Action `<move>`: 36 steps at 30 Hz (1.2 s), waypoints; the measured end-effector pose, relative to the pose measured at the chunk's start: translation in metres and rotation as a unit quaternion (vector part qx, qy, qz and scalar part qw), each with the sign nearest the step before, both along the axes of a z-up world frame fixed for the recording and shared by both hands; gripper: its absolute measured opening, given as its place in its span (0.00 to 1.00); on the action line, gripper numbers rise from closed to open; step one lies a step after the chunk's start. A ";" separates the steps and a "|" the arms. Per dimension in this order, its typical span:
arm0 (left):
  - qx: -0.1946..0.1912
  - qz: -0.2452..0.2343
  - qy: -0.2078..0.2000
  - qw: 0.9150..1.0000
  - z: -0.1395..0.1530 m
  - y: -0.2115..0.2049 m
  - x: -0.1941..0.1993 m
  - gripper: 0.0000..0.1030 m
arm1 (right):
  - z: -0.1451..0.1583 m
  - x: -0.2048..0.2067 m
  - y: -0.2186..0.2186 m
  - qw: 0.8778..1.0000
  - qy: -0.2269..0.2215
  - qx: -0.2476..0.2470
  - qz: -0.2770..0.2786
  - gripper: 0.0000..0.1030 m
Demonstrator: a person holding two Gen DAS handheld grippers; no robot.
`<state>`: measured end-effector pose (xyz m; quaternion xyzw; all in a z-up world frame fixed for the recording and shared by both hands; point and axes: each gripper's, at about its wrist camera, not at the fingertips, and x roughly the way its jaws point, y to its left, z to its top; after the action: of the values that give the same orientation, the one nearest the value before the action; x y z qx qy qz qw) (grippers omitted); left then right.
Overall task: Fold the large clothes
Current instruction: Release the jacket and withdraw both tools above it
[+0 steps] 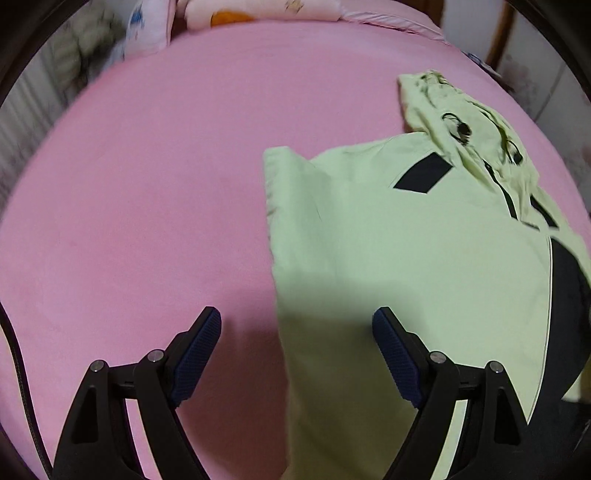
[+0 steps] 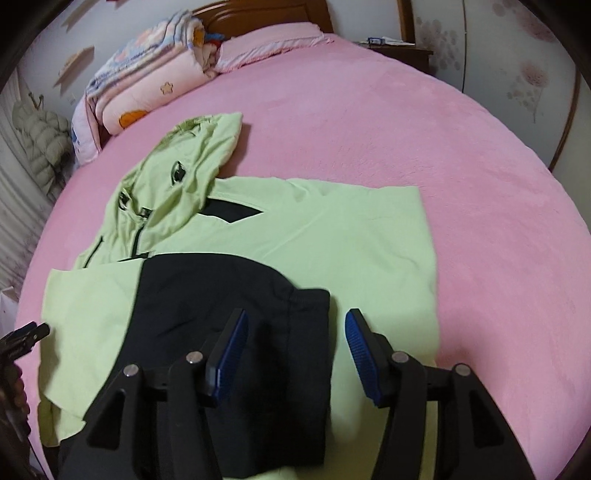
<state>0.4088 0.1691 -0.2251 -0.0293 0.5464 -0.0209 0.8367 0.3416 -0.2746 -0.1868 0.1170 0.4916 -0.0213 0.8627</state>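
A pale green hooded jacket [image 2: 332, 236] with black panels lies spread on the pink fleece bed sheet [image 2: 461, 155], its hood [image 2: 192, 162] pointing toward the folded floral quilts [image 2: 147, 85] at the wooden headboard [image 2: 266, 11]. A black sleeve [image 2: 236, 295] is folded across its body. The right gripper [image 2: 295, 345] hovers above that sleeve, jaws apart, holding nothing. The left gripper [image 1: 295, 354] hangs over the jacket's edge, fingers wide, also empty.

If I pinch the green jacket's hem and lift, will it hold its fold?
Probably not: the green jacket looks thin and floppy, lying flat with soft creases. The black sleeve folded across it would likely slide off. The loose hood would probably drag behind.
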 end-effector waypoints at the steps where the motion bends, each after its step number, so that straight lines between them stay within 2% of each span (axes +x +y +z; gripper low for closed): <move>1: -0.026 0.001 -0.001 1.000 -0.003 0.002 0.002 0.42 | -0.003 0.002 0.001 1.000 0.002 0.000 0.003 0.53; 2: -0.040 0.001 0.000 0.999 -0.005 0.003 0.004 0.08 | -0.006 0.004 0.004 1.000 -0.002 -0.002 0.008 0.53; 3: -0.036 0.007 0.001 0.999 -0.005 0.004 0.005 0.06 | -0.008 0.005 0.007 1.000 -0.006 -0.004 0.014 0.53; 5: -0.014 0.014 -0.020 1.000 0.003 0.006 0.003 0.04 | -0.011 0.009 0.018 0.999 -0.011 -0.020 0.035 0.32; 7: -0.005 0.016 -0.047 0.999 0.010 0.010 0.000 0.04 | -0.010 0.016 0.032 0.998 -0.019 -0.042 0.049 0.30; 10: -0.020 0.017 -0.068 0.997 0.012 0.017 0.003 0.04 | -0.005 0.022 0.045 0.996 -0.047 -0.063 0.044 0.29; 12: -0.016 0.016 -0.058 0.998 0.000 0.018 0.008 0.05 | -0.011 0.030 0.044 0.996 -0.047 -0.067 0.022 0.29; 15: 0.018 0.010 -0.059 0.998 -0.022 0.008 0.012 0.08 | -0.030 0.037 0.050 0.996 -0.024 -0.086 0.022 0.31; 18: 0.036 0.015 -0.070 0.997 -0.022 0.004 0.009 0.12 | -0.029 0.036 0.062 0.992 -0.014 -0.125 0.032 0.36; 19: 0.049 0.018 -0.071 0.996 -0.020 0.001 0.009 0.22 | -0.027 0.035 0.063 0.991 -0.007 -0.131 0.034 0.38; 20: 0.065 0.024 -0.069 0.995 -0.017 0.001 0.007 0.38 | -0.023 0.033 0.064 0.990 0.003 -0.137 0.036 0.39; 21: 0.073 0.029 -0.066 0.995 -0.012 0.001 0.004 0.46 | -0.019 0.029 0.063 0.990 0.006 -0.138 0.037 0.40; 22: 0.069 0.029 -0.065 0.995 -0.005 0.003 0.001 0.60 | -0.015 0.024 0.061 0.990 0.006 -0.136 0.035 0.40; 23: 0.058 0.031 -0.069 0.995 0.005 0.006 -0.005 0.66 | -0.005 0.016 0.059 0.991 0.001 -0.129 0.034 0.40; 28: 0.052 0.033 -0.098 0.993 0.058 0.001 -0.038 0.70 | 0.043 -0.029 0.052 0.994 -0.038 -0.098 0.025 0.41; 34: 0.037 0.014 -0.141 0.989 0.138 -0.011 -0.110 0.86 | 0.102 -0.086 0.046 0.996 -0.069 -0.060 0.016 0.44; 36: 0.028 0.010 -0.149 0.988 0.160 -0.021 -0.132 0.86 | 0.121 -0.108 0.043 0.996 -0.077 -0.045 0.012 0.44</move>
<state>0.2769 0.1478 -0.0647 -0.0081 0.4160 -0.0016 0.9093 0.2338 -0.2320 -0.0659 0.0735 0.4232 -0.0242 0.9027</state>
